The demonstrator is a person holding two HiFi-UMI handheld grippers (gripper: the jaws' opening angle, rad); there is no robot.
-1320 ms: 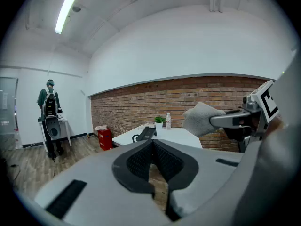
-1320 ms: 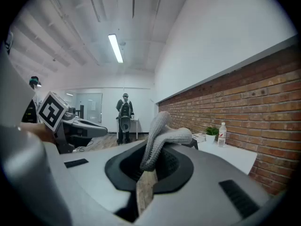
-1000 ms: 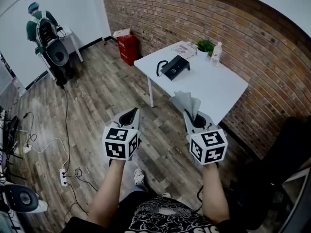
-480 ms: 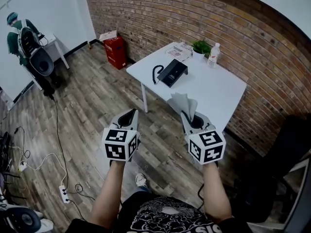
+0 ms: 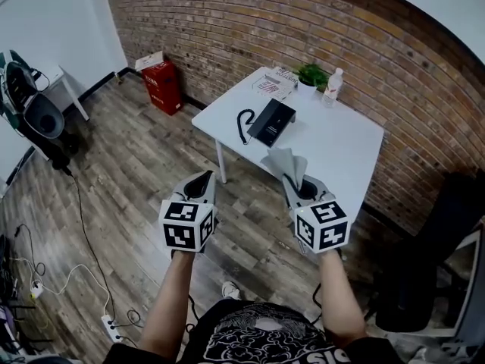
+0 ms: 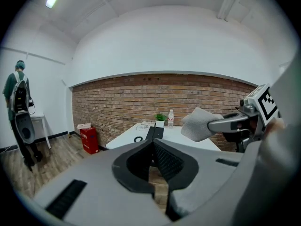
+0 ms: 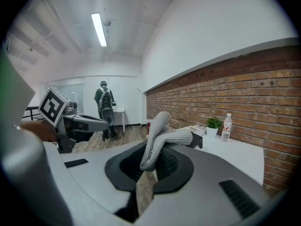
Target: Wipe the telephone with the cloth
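**A:** Start closest in. What are the two grippers doing?

**B:** Both are held out over the wooden floor, side by side and apart. The left gripper is clenched, its jaws pressed together with nothing between them. The right gripper is clamped on the grey cloth, which stands up out of the jaws and flops over at the top.

**A:** And the telephone?

**B:** The black telephone lies on the white table ahead of the grippers, toward its left side and well apart from the cloth. A dark curl just beside it on the left looks like its cord, though it is too small in the head view to be sure.

**A:** Anything else on that table?

**B:** Along its far edge, near the brick wall, some printed papers, a small potted plant and a clear bottle sit in a row, left to right.

**A:** And farther out?

**B:** A red box stands on the floor against the wall, left of the table. Cables trail across the floor at the left. Farthest off, a person stands by a small white desk at the white wall.
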